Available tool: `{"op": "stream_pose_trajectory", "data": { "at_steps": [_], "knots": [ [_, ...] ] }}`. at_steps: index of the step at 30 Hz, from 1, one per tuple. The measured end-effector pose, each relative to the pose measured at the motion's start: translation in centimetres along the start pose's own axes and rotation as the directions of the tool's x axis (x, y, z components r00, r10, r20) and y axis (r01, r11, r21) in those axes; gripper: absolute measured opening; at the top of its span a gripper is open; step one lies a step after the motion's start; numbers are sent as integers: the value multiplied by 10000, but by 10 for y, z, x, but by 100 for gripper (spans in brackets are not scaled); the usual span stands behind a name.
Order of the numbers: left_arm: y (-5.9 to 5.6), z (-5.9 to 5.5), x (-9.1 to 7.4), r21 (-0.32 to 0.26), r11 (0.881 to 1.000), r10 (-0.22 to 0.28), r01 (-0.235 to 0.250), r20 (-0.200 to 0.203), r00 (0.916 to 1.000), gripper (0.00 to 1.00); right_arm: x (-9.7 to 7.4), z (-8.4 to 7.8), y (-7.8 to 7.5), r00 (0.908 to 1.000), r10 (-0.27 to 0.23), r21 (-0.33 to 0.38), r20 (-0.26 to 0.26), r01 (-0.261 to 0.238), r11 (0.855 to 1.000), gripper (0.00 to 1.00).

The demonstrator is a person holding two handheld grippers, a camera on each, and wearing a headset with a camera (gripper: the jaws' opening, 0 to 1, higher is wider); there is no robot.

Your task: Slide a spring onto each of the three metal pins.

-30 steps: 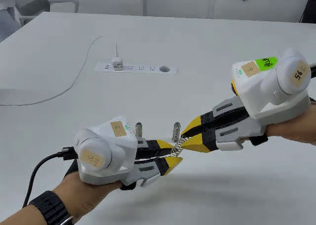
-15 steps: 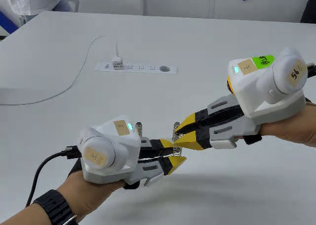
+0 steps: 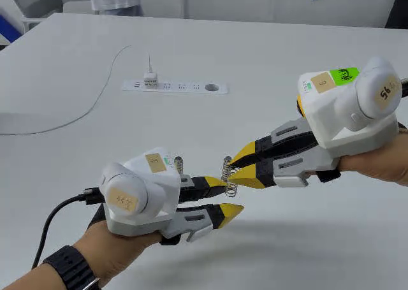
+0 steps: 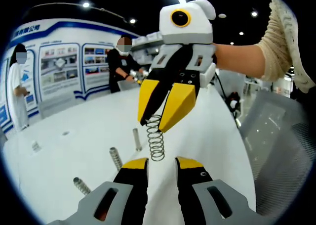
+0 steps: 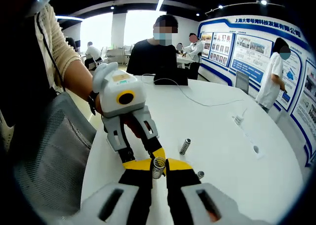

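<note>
On the white table (image 4: 79, 128) stand three metal pins (image 4: 115, 158), display boards (image 4: 61, 67) beyond.

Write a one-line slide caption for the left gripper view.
Right gripper holds a spring ahead of the open left gripper; three pins nearby.

Two grippers: left gripper (image 4: 162, 161), right gripper (image 4: 153, 126); three springs: held spring (image 4: 156, 138), middle seated spring (image 4: 115, 158), near seated spring (image 4: 81, 186); three metal pins (image 4: 136, 139): two carrying springs, one bare; one power strip (image 3: 175, 87); one white plug (image 3: 151, 80) in it; one table (image 3: 287, 67); two standing people (image 4: 121, 70) in the left gripper view's background.
</note>
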State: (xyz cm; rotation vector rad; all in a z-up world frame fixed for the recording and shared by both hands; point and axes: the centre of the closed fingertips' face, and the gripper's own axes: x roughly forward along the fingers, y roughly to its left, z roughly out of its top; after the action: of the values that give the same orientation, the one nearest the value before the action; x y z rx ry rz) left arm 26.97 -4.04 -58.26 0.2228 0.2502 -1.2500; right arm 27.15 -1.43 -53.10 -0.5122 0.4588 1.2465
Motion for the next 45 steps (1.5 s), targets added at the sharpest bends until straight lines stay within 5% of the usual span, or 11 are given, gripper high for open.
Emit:
{"op": "stream_pose_trajectory", "data": {
  "at_steps": [24,45],
  "knots": [
    [11,-12,-18,-865,9948,541,-534,51,9985,45,-21,-11,-20,9976,-690,320,-25,691,9971,11],
    [28,-28,-44,-1352,9829,1256,-1252,-62,9921,53,-38,-17,-38,9909,-1346,551,-57,1347,9894,11]
  ]
}}
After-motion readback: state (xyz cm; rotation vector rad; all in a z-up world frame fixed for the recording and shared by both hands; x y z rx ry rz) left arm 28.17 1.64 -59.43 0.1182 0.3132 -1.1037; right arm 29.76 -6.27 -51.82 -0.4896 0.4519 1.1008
